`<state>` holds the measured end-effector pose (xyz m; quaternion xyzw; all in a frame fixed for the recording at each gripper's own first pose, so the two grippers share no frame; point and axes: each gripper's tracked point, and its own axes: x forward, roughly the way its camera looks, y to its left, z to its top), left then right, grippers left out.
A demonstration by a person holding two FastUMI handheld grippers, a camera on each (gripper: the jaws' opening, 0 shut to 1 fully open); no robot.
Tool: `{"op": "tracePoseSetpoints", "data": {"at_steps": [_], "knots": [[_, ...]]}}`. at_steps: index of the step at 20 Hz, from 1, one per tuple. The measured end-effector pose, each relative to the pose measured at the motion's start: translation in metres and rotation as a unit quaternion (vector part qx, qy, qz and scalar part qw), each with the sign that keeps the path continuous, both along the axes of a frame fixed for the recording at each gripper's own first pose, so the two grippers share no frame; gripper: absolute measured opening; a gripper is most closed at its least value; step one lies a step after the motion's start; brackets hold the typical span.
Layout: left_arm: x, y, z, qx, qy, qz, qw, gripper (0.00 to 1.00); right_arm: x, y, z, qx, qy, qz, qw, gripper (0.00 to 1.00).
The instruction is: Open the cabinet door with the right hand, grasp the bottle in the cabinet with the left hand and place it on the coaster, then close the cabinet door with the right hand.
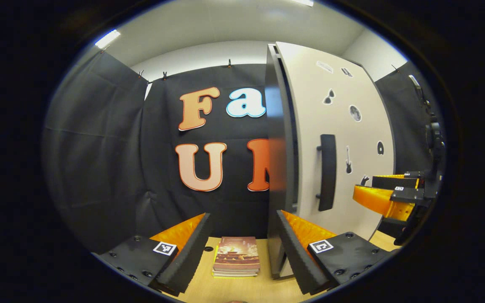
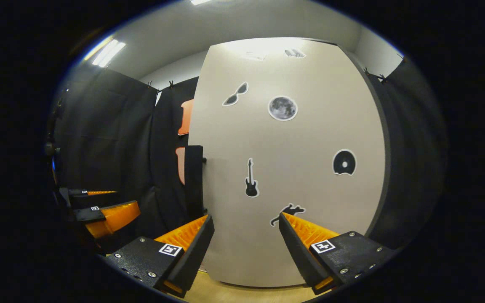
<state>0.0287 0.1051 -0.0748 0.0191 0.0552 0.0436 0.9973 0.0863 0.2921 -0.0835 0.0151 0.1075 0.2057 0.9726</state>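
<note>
- Left gripper (image 1: 242, 248): fingers spread, nothing between them; held over the table (image 1: 242, 290), facing the door's edge.
- Right gripper (image 2: 244, 248): fingers apart, empty, close before the door (image 2: 284, 168) face, right of the handle (image 2: 195, 181).
- Door shut or nearly so; cannot tell exactly.
- Books (image 1: 236, 261) stacked on the table, just left of the cabinet.

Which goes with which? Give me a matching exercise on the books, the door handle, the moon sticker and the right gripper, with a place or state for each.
1. books
2. handle
3. moon sticker
4. right gripper

A. open, facing the door
B. on the table, left of the cabinet
C. upright, near the door's left edge
D. high on the door, higher than the guitar sticker

Pairs: 1-B, 2-C, 3-D, 4-A.
</note>
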Motion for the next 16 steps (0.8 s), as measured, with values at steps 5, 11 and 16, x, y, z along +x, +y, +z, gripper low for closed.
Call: {"op": "tracePoseSetpoints", "data": {"at_steps": [5,11,16], "knots": [[-0.012,-0.049,0.032,-0.017,-0.019,-0.021,0.999,0.98,-0.040,-0.071,0.022,-0.021,-0.010,-0.035,0.999,0.95],[-0.035,-0.106,0.063,-0.030,-0.042,-0.041,0.998,0.98,-0.068,-0.156,0.048,-0.007,-0.001,-0.082,0.997,0.95],[-0.043,-0.131,0.075,-0.030,-0.047,-0.039,0.998,0.99,-0.082,-0.200,0.060,-0.013,-0.009,-0.107,0.994,0.95]]}}
